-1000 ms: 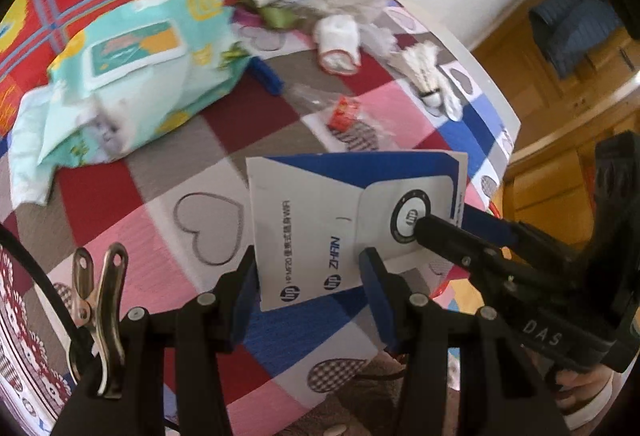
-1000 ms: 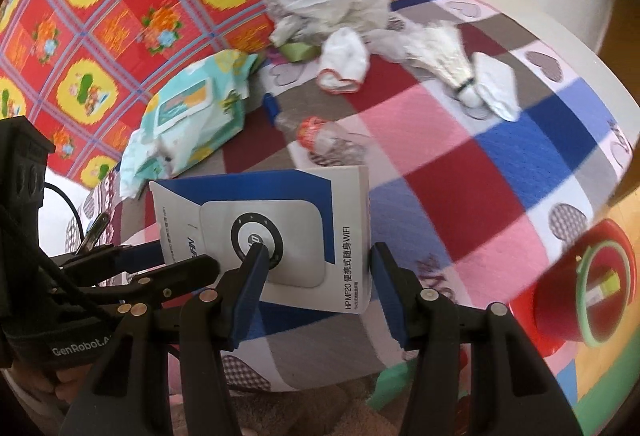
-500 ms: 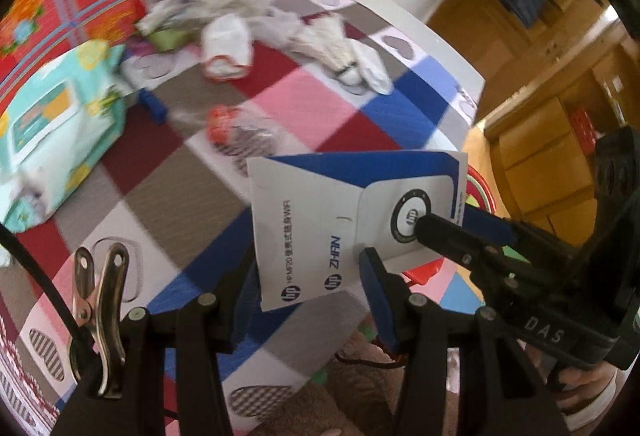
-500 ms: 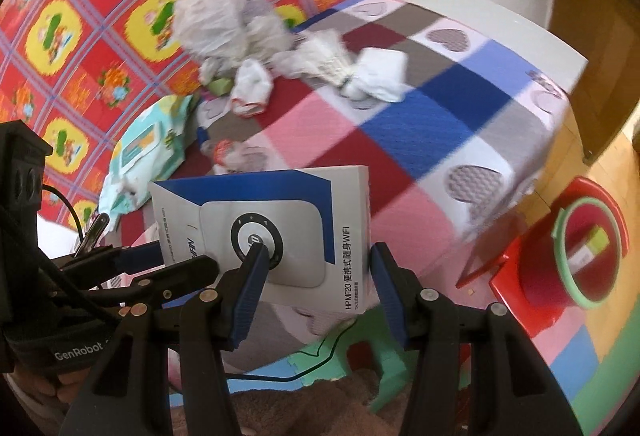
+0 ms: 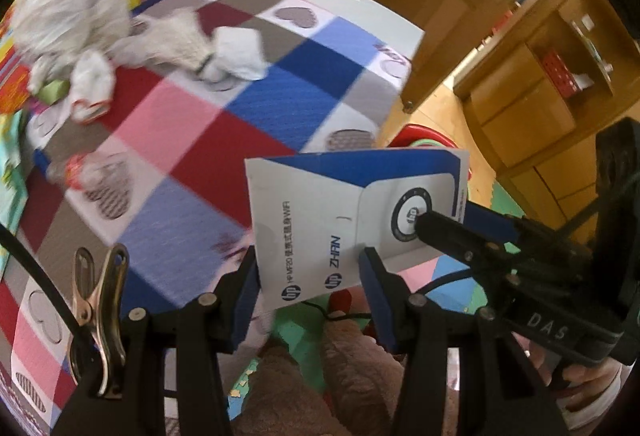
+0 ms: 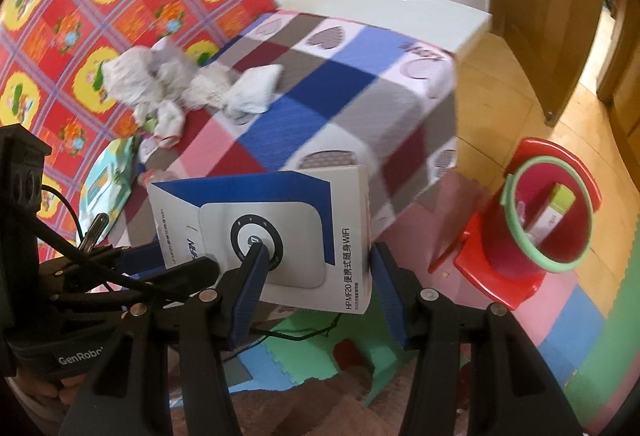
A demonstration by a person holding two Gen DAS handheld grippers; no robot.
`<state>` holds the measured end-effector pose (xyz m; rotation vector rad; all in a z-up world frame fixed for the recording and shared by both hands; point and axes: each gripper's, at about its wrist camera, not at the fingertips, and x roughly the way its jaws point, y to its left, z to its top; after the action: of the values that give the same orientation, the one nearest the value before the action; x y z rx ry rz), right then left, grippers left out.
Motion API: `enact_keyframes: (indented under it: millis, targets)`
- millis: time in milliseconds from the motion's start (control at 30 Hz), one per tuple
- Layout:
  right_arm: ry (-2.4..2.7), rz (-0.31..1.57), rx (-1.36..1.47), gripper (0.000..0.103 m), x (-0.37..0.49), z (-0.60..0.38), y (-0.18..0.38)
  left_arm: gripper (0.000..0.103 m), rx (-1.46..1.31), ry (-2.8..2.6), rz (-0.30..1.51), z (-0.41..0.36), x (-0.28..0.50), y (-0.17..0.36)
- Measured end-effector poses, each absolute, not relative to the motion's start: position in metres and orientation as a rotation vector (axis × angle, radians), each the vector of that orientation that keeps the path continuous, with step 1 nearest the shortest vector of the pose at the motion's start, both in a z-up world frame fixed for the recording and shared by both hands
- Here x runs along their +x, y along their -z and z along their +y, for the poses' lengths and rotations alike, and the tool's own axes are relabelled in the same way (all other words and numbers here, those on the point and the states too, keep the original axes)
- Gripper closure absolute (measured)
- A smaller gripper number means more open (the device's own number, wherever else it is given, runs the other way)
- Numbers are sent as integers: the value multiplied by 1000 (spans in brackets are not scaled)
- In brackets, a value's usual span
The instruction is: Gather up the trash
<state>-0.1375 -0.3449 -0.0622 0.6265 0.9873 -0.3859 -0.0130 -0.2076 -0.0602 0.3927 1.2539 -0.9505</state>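
Checkered tablecloth [image 5: 224,140] edge and foam floor below. My left gripper [image 5: 308,288] and right gripper [image 6: 316,288] each clamp one end of the white-blue box [image 6: 280,228], held between them in mid-air. Red bin [image 6: 548,212] near, to the right. Risk: uneven hand travel twists the box loose.

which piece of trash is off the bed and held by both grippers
The white-and-blue HP box: it is lifted and clamped between the left gripper and right gripper, while the crumpled tissue and plastic bag lie on the checked bedspread.
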Motion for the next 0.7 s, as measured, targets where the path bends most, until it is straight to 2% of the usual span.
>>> enact_keyframes:
  millis: [700]
  targets:
    - [575, 952, 741, 49, -244, -466, 74, 52, 570, 1123, 1235, -361, -100, 75]
